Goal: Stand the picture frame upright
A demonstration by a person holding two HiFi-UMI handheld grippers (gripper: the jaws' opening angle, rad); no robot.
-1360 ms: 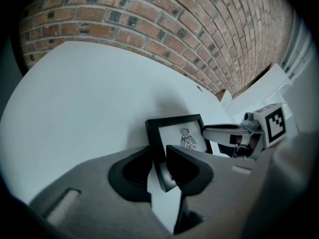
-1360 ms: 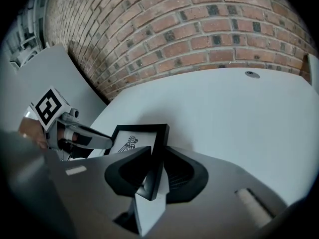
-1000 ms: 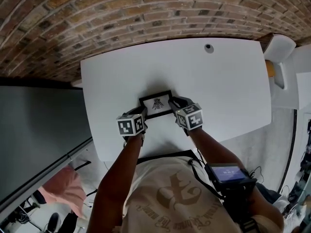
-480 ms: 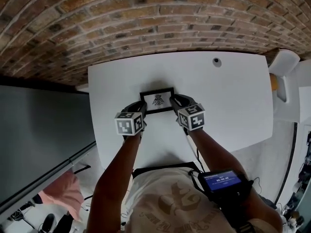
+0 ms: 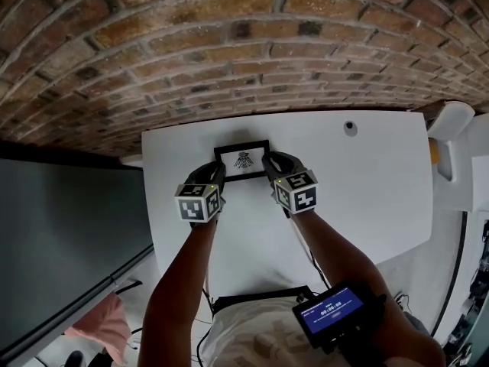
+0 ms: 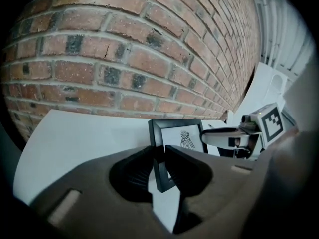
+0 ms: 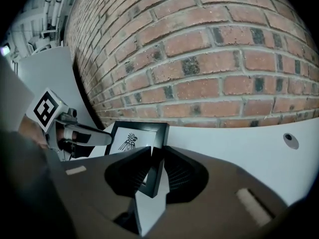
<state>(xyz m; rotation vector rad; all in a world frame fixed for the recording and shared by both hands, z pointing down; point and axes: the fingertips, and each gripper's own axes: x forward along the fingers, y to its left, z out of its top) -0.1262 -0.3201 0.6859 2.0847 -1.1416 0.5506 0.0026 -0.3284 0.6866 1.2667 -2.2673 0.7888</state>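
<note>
Black-edged and near the brick wall [image 5: 229,52], the picture frame [image 5: 243,161] sits between your two grippers towards the far side of the white counter [image 5: 367,182]. Your left gripper [image 6: 160,157] has the frame's left border between its fingers, which are closing on it. Your right gripper [image 7: 152,158] is clamped on the right border, fingers only as far apart as the border is thick. The print faces you and the frame looks tipped up almost to standing. No view shows whether its bottom edge rests on the counter. What seems left: settle it on its base, check that it balances, then let go.
</note>
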